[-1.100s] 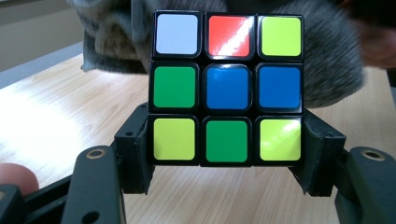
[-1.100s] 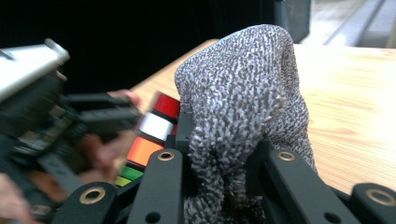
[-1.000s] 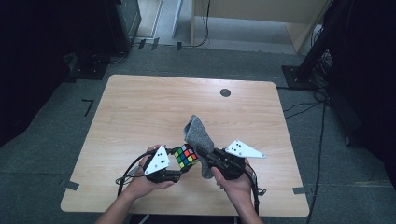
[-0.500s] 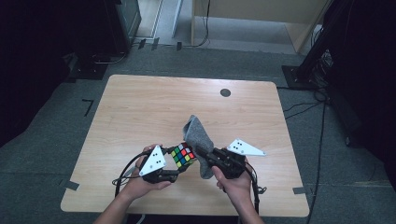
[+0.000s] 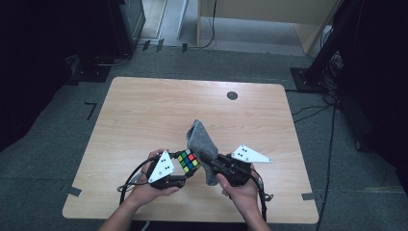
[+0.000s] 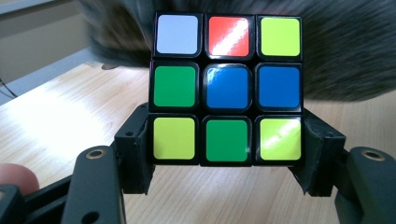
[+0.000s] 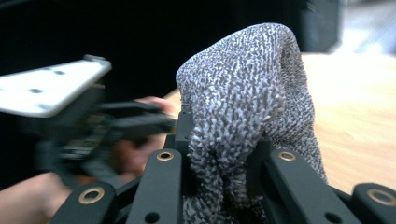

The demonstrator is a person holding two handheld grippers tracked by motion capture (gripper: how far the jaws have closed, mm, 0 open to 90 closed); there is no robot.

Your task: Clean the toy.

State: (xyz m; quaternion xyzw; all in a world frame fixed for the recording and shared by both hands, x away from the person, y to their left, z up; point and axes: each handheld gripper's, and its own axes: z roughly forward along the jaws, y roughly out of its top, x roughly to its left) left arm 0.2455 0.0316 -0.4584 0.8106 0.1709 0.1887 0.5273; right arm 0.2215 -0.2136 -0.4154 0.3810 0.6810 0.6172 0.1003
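Puzzle cube (image 6: 227, 88): held clear of the table (image 5: 144, 110) near its front edge, clamped at the lower corners by left gripper (image 6: 227, 161). Rigid, glossy, likely slick; best gripped on flat opposite faces. Grey cloth (image 7: 247, 107): soft, limp, pinched in nearly closed right gripper (image 7: 224, 186), apparently touching the cube's far side. Round dark mark (image 5: 232, 95) well apart; nothing obstructing.
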